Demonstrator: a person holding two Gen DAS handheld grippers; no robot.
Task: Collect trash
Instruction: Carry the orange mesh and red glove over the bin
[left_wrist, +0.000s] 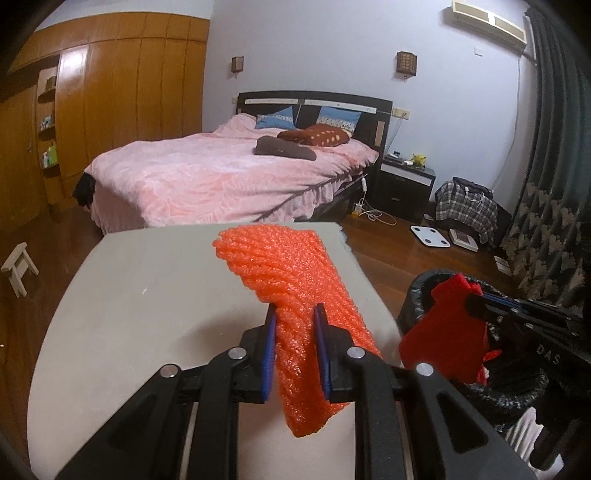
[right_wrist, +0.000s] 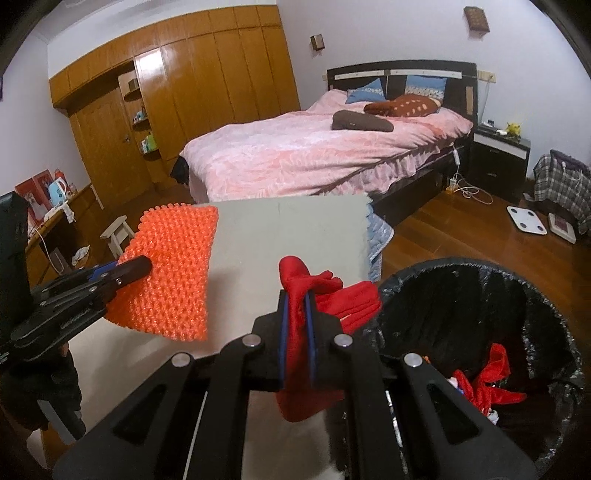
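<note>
My left gripper (left_wrist: 295, 314) is shut on an orange foam net sleeve (left_wrist: 291, 273), which hangs lifted above the grey table (left_wrist: 147, 295). From the right wrist view the same orange sleeve (right_wrist: 171, 273) shows at the left, pinched by the left gripper (right_wrist: 142, 267). My right gripper (right_wrist: 295, 299) is shut on a crumpled red fabric scrap (right_wrist: 332, 295), held near the table's right edge beside the bin. The black-lined trash bin (right_wrist: 480, 291) stands to the right and holds more red scraps (right_wrist: 487, 384). In the left wrist view the red scrap (left_wrist: 443, 332) hangs over the bin (left_wrist: 421, 295).
A bed with a pink cover (left_wrist: 221, 177) stands beyond the grey table (right_wrist: 288, 229). A wooden wardrobe (right_wrist: 207, 81) fills the left wall. A small white stool (right_wrist: 118, 232), a nightstand (right_wrist: 498, 162), a white scale (right_wrist: 526, 219) and a plaid bag (left_wrist: 465, 206) sit on the wood floor.
</note>
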